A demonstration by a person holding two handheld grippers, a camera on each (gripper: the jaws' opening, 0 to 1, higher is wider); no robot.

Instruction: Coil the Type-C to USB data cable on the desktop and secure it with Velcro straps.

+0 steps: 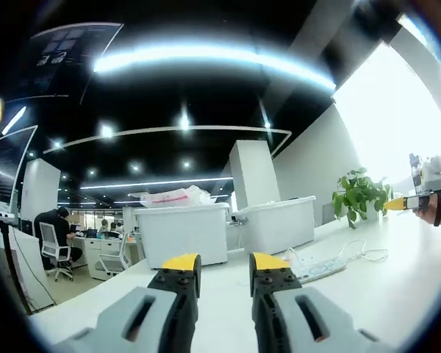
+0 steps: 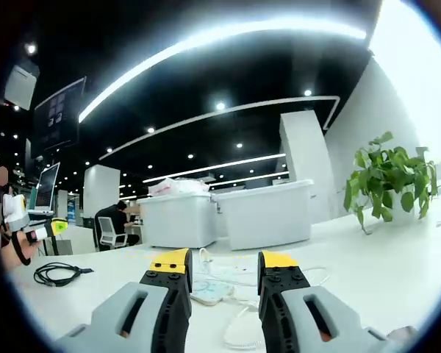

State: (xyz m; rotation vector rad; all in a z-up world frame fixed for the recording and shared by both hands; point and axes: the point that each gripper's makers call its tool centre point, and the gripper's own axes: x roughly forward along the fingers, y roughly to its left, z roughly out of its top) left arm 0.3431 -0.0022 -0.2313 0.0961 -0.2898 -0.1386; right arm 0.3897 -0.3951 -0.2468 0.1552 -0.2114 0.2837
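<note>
I see a wide white desk (image 1: 397,287) running under both cameras, in an open office with a dark ceiling and long strip lights. Two big white plastic bins stand on it side by side: the left bin (image 1: 182,232) has some pink-and-white stuff heaped on top, the right bin (image 1: 276,223) sits just beside it. In the right gripper view the same pair shows again, left bin (image 2: 178,219) and right bin (image 2: 264,214) nearly touching. A white pillar (image 1: 253,173) rises behind them. A potted green plant (image 2: 388,181) stands on the desk to the right of the bins, near the bright window.

My left gripper (image 1: 225,262) has its yellow-tipped jaws apart with bare desk showing through the gap; it holds nothing. My right gripper (image 2: 223,259) is likewise parted and empty. Each one shows up small at the edge of the other's camera, held in a hand.

Just past the right gripper lies a white power strip (image 2: 210,292) with white cords looping around it; from the left gripper view that strip (image 1: 317,268) lies to the right of the jaws. The black data cable (image 2: 56,273) lies in a loose bundle on the desk, far left in the right gripper view, well apart from my right jaws and close below the other gripper's hand. A person sits at a far desk (image 1: 57,229).
</note>
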